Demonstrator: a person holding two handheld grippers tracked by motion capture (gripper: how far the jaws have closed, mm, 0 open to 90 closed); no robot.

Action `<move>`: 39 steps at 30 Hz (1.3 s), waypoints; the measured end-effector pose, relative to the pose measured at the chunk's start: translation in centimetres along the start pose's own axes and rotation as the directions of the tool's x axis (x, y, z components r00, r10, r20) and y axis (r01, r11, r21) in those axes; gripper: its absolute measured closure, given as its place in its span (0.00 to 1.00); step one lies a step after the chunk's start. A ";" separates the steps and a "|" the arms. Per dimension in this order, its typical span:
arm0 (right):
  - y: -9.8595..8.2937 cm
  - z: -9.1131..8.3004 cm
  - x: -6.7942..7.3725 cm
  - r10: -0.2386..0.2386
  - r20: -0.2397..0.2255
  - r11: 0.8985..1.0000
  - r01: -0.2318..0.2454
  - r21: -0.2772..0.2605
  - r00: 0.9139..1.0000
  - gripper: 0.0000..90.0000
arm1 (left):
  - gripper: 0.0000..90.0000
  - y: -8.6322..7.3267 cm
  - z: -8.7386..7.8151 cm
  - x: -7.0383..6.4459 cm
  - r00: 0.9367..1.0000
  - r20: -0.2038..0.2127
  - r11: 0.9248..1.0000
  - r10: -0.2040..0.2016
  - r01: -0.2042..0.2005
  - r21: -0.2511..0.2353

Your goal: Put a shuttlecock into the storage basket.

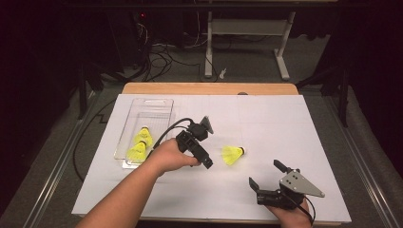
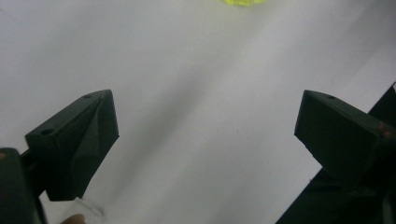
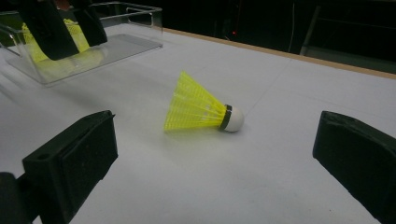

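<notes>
Shuttlecock point(image 1: 233, 155) lies on its side on the white sheet point(image 1: 285, 123), mid-table, white cork toward the right edge, skirt toward the tray point(image 1: 147, 105). Two more shuttlecocks point(image 1: 139, 145) sit in that clear tray at the left.

Left gripper point(image 1: 202, 142) hovers just beside the loose one, jaws spread, nothing between them. Right gripper point(image 1: 266, 176) rests near the front edge, also released and empty, looking straight at the shuttlecock point(image 3: 201, 108).

My reading: the step is picking up the loose one for the tray. I would close on the cork or its dark band rather than the skirt, which I judge would crush, and come down low so it does not roll.

The left gripper view catches a yellow sliver point(image 2: 241, 2) at its top edge. Tray contents are blurred through the plastic.
</notes>
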State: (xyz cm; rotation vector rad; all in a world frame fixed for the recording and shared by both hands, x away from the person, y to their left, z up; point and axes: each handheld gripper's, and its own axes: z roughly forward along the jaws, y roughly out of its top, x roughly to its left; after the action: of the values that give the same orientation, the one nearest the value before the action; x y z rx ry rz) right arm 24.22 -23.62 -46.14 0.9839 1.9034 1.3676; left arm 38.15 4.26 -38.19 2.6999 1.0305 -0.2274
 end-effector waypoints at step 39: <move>-0.1 -0.2 -0.3 0.019 -0.011 1.000 -0.019 -0.009 1.000 0.00 | 0.38 5.7 4.4 0.3 0.999 -0.011 0.997 0.053 -0.053 -0.049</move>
State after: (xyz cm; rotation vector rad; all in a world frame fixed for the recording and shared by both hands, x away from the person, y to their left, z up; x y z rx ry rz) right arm 24.22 -23.93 -46.14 0.9947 1.8991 1.3942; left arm 41.98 -0.86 -41.53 2.6826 0.9527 -0.1765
